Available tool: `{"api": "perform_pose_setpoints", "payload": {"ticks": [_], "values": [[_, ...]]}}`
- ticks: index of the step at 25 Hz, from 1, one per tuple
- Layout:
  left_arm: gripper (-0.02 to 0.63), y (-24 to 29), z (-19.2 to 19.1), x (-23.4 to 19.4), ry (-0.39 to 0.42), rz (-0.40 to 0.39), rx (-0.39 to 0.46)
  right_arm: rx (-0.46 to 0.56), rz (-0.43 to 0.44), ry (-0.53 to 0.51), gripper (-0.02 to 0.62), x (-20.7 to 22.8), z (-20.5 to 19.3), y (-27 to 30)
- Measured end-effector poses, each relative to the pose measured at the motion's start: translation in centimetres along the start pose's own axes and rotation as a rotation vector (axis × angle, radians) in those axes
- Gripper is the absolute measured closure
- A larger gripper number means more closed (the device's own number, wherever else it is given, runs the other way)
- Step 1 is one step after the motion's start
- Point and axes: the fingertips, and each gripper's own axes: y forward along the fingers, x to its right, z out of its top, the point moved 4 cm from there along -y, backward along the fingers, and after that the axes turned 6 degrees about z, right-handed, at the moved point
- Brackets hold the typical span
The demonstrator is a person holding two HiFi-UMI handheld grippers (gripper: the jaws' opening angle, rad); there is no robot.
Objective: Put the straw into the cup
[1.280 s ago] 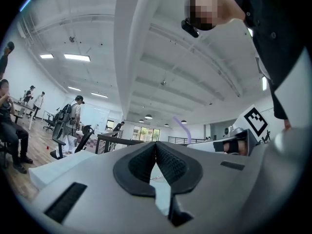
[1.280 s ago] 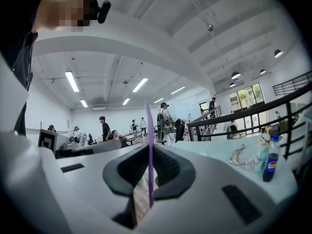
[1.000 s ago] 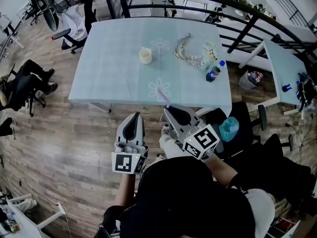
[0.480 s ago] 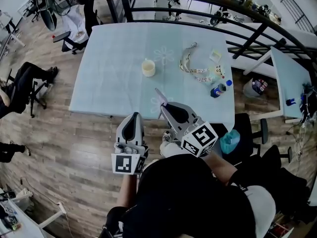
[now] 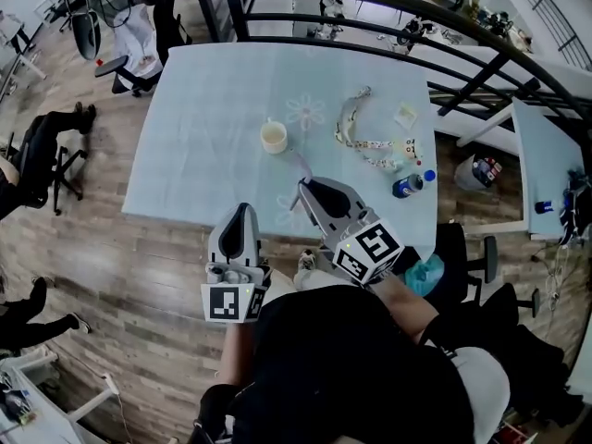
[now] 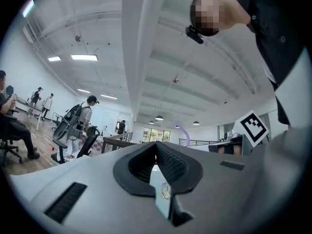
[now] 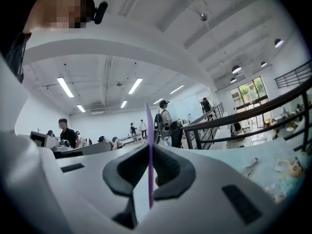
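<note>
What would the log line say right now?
right tool: shut on straw | left tool: shut, empty | cup: on table, straw not in

A thin purple straw juts over the pale-blue table, near the upright cream cup.

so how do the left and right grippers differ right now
The right gripper is shut on a purple straw; the left gripper is shut on nothing. The right gripper reaches over the table; the left gripper sits near its edge. Both carry a marker cube.
</note>
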Motion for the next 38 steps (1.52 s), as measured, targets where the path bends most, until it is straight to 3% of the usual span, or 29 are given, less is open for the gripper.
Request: {"api": "perform_pose_setpoints", "payload": {"ticks": [5, 8, 23, 33, 38], "values": [[0.592, 1.9, 0.0, -1.2, -0.039, 0.003, 0.005, -0.002, -0.024, 0.0, 0.563, 1.1, 0.1, 1.2], [0.592, 3.2, -0.9, -2.5, -0.029, -0.003, -0.037, 0.004, -0.059, 0.006, 0.563, 1.7, 0.0, 2.1], [0.592, 14.7, -3.0, -7.6, -0.044, -0.283, -0.089, 0.022, -0.331, 0.012, 0.563, 9.2, 0.3, 9.8], [0.592, 20.0, -4.7, -11.0, -0.048, -0.392, -0.176, 0.019, -0.485, 0.055, 0.563, 14.1, -2.4, 15.0], [0.592, 21.6, -5.2, -12.0, -0.05, -0.422, -0.196, 0.01, -0.521, 0.066, 0.563, 16.3, -4.8, 17.0]]}}
